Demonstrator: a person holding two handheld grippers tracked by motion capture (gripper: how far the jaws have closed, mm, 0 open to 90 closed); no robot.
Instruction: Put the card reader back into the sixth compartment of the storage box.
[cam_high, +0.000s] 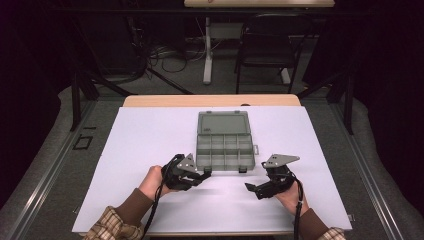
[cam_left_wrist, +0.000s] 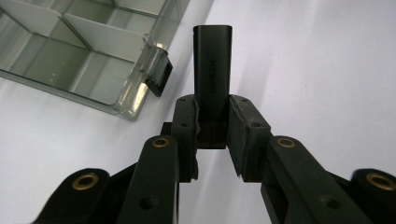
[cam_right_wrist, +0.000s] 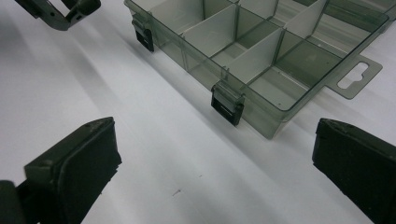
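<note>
My left tongs (cam_left_wrist: 212, 128) are closed on a small black adapter (cam_left_wrist: 212, 65), gripping its lower end so that the rest projects straight out beyond the jaw tips, its lettering facing the camera. They sit just off the near-left corner of the clear compartment box (cam_high: 224, 147), close to one of its black latches (cam_left_wrist: 159, 77). My right tongs (cam_high: 257, 189) stand wide and hold nothing, low over the white tabletop (cam_high: 140, 145) off the box's near-right corner. The box lies open near the middle of the tabletop, its lid (cam_high: 223, 123) folded back toward the far edge, its divided compartments facing up.
</note>
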